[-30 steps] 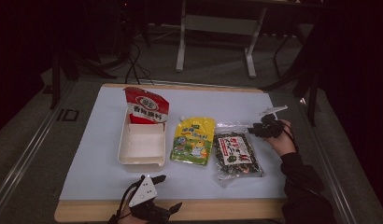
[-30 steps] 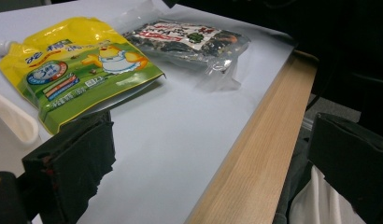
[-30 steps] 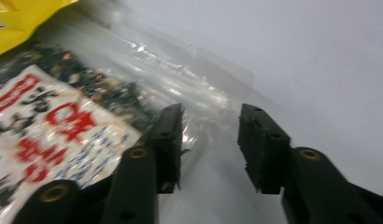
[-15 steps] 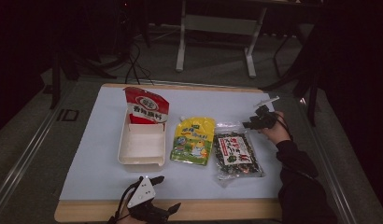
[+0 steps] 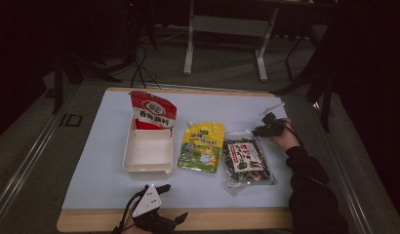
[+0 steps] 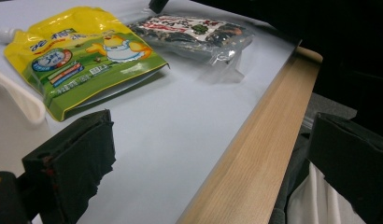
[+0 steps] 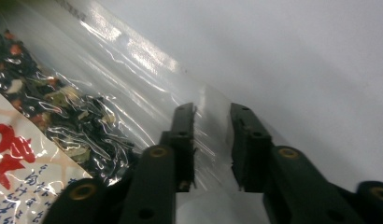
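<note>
A clear bag of dark dried food with a red-and-white label (image 5: 247,161) lies flat at the right of the white table mat. My right gripper (image 5: 264,128) is at the bag's far right corner. Its jaws have just been closing and stand narrowly apart, with the bag's clear edge (image 7: 213,140) between them (image 7: 212,140); a gap still shows and the pads do not press. My left gripper (image 5: 172,202) rests at the front edge, open wide (image 6: 210,168), holding nothing. A yellow spouted pouch (image 5: 202,146) (image 6: 82,56) lies beside the bag (image 6: 194,35).
A white tray (image 5: 147,165) sits left of the yellow pouch, with a red pouch (image 5: 151,111) standing at its far end. The table's wooden front edge (image 6: 255,154) runs between the left jaws. Metal frame legs (image 5: 190,44) stand on the floor behind the table.
The right hand has moved left and slightly down, from beside the bag to its far right corner. The left gripper has stayed put.
</note>
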A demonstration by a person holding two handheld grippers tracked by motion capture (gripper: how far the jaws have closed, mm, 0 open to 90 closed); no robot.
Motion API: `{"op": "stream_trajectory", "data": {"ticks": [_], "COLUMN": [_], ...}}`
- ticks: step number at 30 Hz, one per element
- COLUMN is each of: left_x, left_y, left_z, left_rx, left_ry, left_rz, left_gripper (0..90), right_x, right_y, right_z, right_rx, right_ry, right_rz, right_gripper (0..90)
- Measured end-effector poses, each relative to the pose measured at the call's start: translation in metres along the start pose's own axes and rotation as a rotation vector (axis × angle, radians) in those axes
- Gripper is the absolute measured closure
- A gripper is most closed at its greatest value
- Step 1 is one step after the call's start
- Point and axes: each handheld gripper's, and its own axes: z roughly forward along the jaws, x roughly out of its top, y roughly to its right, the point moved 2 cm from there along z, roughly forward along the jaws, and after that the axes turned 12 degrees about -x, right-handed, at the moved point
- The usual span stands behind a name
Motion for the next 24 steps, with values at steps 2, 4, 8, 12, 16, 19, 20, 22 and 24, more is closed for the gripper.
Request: {"op": "stream_trajectory", "data": {"ticks": [2,4,8,12,16,19,20,22,24], "left_x": [0.000,0.000,0.001,0.002,0.003,0.003,0.003,0.004,0.004], "left_y": [0.000,0.000,0.001,0.001,0.001,0.001,0.001,0.001,0.001], "left_z": [0.000,0.000,-0.001,0.000,0.001,0.002,0.002,0.003,0.003], "left_rx": [0.001,0.001,0.002,0.000,-0.003,-0.007,-0.008,-0.011,-0.012], "left_ry": [0.001,0.002,0.005,0.006,0.008,0.005,0.005,0.001,0.003], "left_rz": [0.000,0.000,0.004,0.005,0.007,0.011,0.013,0.015,0.018], "left_gripper": [2.3,2.3,2.3,2.3,2.3,2.3,2.3,2.3,2.3], "right_x": [0.000,0.001,0.003,0.007,0.007,0.005,0.004,0.002,0.001], "right_y": [-0.002,-0.005,0.000,0.002,0.002,0.003,0.003,0.002,0.002], "right_z": [0.000,-0.001,-0.014,-0.033,-0.051,-0.062,-0.066,-0.073,-0.077], "right_rx": [-0.022,-0.046,-0.030,-0.071,-0.096,-0.110,-0.107,-0.120,-0.124], "right_ry": [-0.002,-0.003,0.046,0.074,0.101,0.120,0.128,0.139,0.141], "right_rz": [-0.012,-0.030,0.018,-0.017,-0.021,-0.009,-0.008,-0.011,-0.015], "right_gripper": [90.0,90.0,90.0,90.0,90.0,90.0,90.0,90.0,90.0]}}
